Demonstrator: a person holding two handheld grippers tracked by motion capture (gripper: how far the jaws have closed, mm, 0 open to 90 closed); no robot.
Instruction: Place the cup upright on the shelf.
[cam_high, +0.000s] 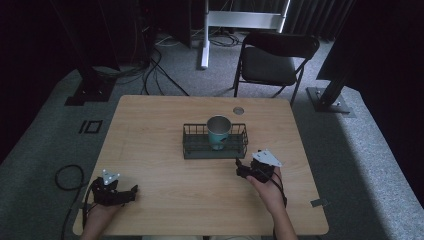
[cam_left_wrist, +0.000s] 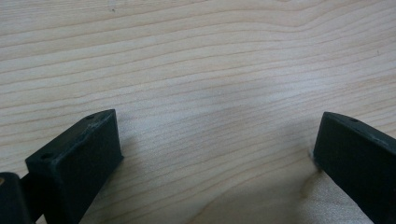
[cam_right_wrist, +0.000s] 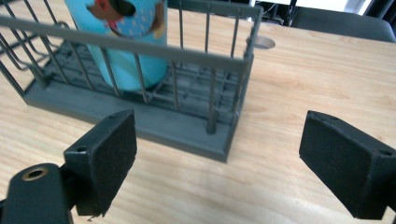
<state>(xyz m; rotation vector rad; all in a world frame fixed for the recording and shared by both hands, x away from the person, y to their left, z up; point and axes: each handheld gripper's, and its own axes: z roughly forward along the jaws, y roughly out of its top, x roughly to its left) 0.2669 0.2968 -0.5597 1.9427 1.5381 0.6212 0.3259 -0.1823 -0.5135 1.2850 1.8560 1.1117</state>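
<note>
Near the rack's (cam_right_wrist: 140, 123) front corner, right tool (cam_right_wrist: 217, 163) spread; left tool (cam_left_wrist: 217, 154) spread over bare table (cam_left_wrist: 196, 70)

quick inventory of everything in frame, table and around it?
table: 1, light wood, centre
wire rack: 1, dark grey, mid-table
cup: 1, teal with a cartoon print, upright inside the rack
round cable port: 1, grey, in the table behind the rack
folding chair: 1, black, on the floor beyond the table
cables: several, black, floor far left
left gripper: 1, black, near-left table edge, open over bare wood
right gripper: 1, black, just right of the rack's near corner, open
</note>
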